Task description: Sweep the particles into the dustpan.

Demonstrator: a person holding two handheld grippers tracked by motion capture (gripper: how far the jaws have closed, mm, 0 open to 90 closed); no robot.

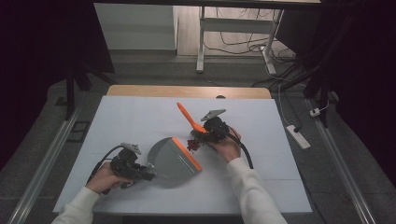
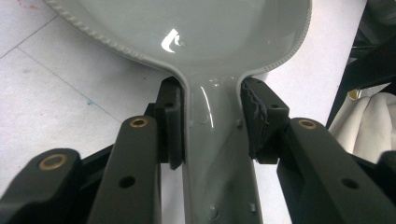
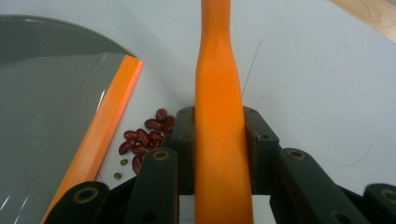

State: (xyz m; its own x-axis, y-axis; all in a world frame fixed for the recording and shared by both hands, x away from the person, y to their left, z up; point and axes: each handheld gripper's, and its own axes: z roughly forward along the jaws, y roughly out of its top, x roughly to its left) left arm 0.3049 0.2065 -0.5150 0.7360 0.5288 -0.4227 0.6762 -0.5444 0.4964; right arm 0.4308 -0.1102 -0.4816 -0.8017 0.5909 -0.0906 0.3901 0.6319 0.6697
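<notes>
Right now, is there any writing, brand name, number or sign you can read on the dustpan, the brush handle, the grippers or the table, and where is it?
No readable text anywhere.
Grey dustpan: no label; a glare spot on its surface, not a letter.
Orange brush handle: plain.
Left gripper, right gripper: no markings.
White table: bare of print; red beans beside the dustpan's orange lip.

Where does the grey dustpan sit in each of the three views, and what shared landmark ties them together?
High view: the dustpan lies centre-bottom on the table, handle toward the left gripper.
Left gripper view: its bowl spans the top, its handle runs down between the jaws.
Right gripper view: it covers the left side.
Shared landmark: its orange lip, in the high and right gripper views.
</notes>
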